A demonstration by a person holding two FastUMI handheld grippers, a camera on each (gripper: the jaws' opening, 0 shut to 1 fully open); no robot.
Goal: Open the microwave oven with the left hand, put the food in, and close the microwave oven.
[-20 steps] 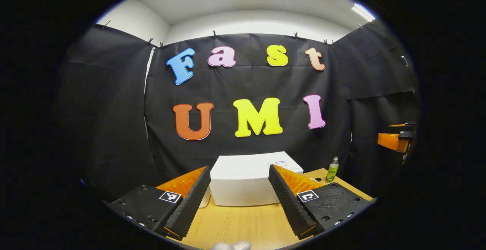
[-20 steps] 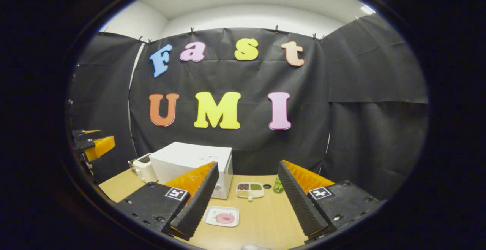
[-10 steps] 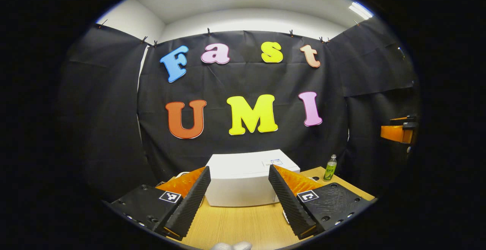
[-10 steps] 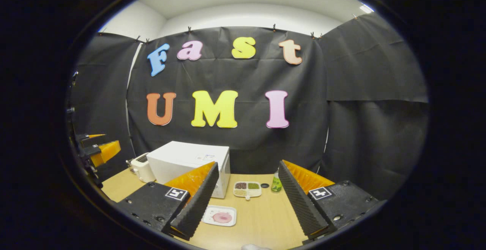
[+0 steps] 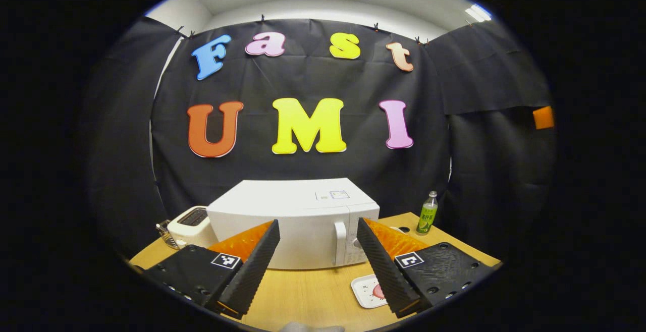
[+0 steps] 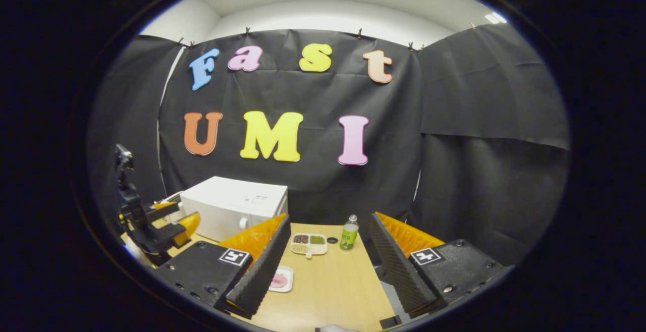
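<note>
Microwave oven (image 5: 295, 226) sits at the back of the worktop (image 5: 308, 296), door shut, its upright handle (image 5: 340, 243) on the right side of the front, w/ the control panel just right of that. From where I run the rig, my left hand-held gripper (image 5: 318, 266) hangs in front of it, jaws spread wide, nothing between them, apart from the door. Food (image 6: 277, 280), a pinkish piece on a small white plate (image 5: 366, 291), lies on the worktop near the oven's front right corner; in the right gripper view it's partly hidden behind a finger. My right hand-held gripper (image 6: 325, 271) is also wide open & empty, held over the worktop's right part, well apart from the oven. In that view the left hand-held gripper shows at far left, just in front of the oven.

A white toaster (image 5: 189, 223) stands just left of the oven, touching or nearly so. A divided tray (image 6: 309, 243) w/ dark and green fillings, a small dark disc (image 6: 332, 240) and a green bottle (image 6: 348, 233) stand toward the back right, the bottle upright near the booth wall.
</note>
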